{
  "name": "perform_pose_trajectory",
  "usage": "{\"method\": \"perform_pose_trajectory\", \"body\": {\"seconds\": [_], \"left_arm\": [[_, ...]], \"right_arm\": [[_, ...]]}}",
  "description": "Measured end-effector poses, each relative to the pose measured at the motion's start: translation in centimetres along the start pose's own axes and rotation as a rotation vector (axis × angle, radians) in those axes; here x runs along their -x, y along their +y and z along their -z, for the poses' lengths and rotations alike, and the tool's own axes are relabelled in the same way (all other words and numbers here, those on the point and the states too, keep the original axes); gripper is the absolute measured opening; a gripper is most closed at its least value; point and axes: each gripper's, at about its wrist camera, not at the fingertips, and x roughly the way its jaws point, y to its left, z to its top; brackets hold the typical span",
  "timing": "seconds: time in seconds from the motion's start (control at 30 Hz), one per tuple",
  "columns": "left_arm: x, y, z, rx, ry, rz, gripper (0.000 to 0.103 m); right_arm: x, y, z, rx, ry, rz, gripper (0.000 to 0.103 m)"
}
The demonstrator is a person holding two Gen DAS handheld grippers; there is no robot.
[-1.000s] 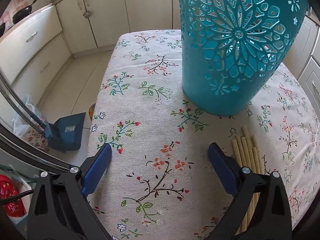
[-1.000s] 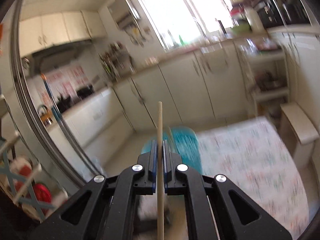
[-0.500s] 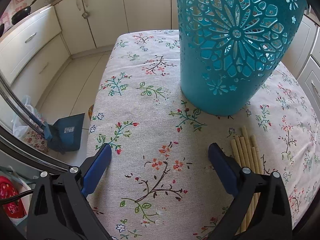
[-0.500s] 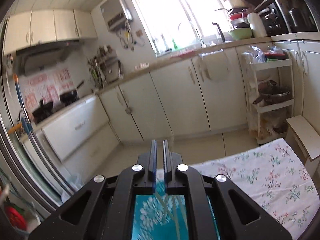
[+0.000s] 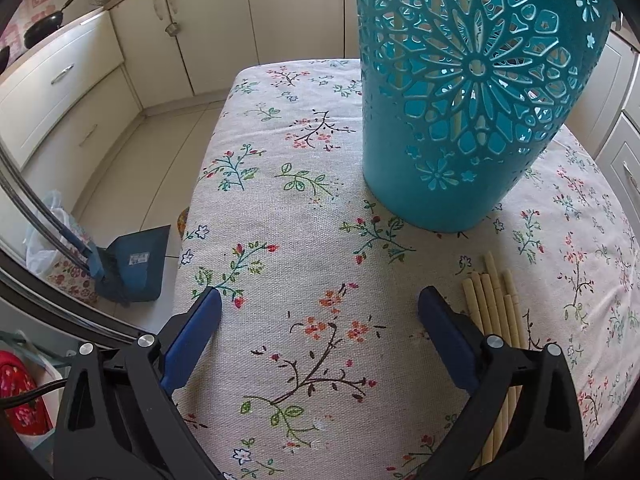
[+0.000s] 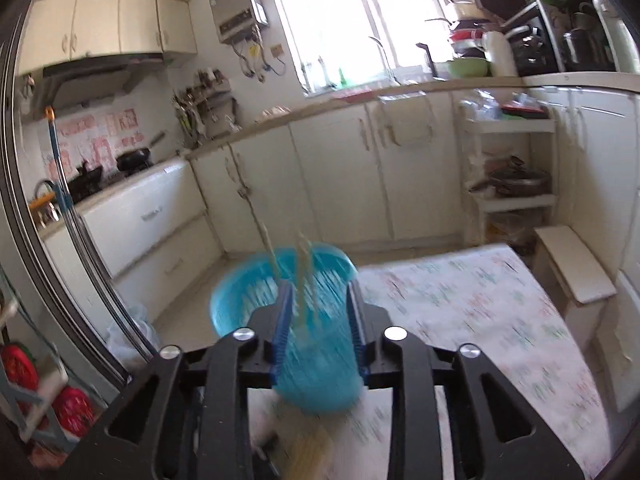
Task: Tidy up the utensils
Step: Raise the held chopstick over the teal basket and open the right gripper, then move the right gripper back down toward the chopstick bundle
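While the left hand-held gripper (image 5: 320, 312) hangs over the worktop (image 5: 280, 208) with its jaws spread wide and nothing between them, the right hand-held gripper (image 6: 318, 294) sits above the teal basket (image 5: 472, 92) with jaws opening. Blue pads are apart; nothing pressed between them.

Right wrist view is motion-blurred. Teal basket rim shows past the fingertips, basket body between the two fingers in frame. A couple of pale sticks (image 6: 302, 264) stand in the basket, leaning, tops poking above the rim. One stick lines up in the gap between the right pads; cannot tell whether it touches either, but it does not look clamped.

Left wrist view is sharp. Basket stands upright on the floral tablecloth (image 5: 256, 184), toward the far right part of the worktop. Cut-out flower pattern in the wall; pale sticks visible through the holes.

Loose bundle of chopsticks (image 5: 492, 304) lies flat on the cloth, near side of the basket, apart from it. Bundle is just beside the left gripper's right finger and runs partly under it; no contact visible with the pad.

Blue dustpan (image 5: 136, 264) on the floor left of the worktop. Cream cabinets (image 5: 184, 36) behind. Black pan (image 5: 44, 28) on the counter far left. Right view also shows a bright window (image 6: 340, 16) and a white shelf rack (image 6: 512, 160).
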Motion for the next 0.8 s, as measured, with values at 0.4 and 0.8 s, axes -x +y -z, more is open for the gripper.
{"method": "perform_pose_trajectory", "body": {"seconds": [0.4, 0.8], "left_arm": [[0.0, 0.0, 0.0, 0.000, 0.000, -0.002, 0.095], [0.0, 0.4, 0.2, 0.001, 0.000, -0.003, 0.095]], "right_arm": [[-2.9, -0.6, 7.3, 0.134, 0.357, 0.268, 0.057], [-2.8, -1.1, 8.4, 0.122, 0.411, 0.254, 0.065]]}}
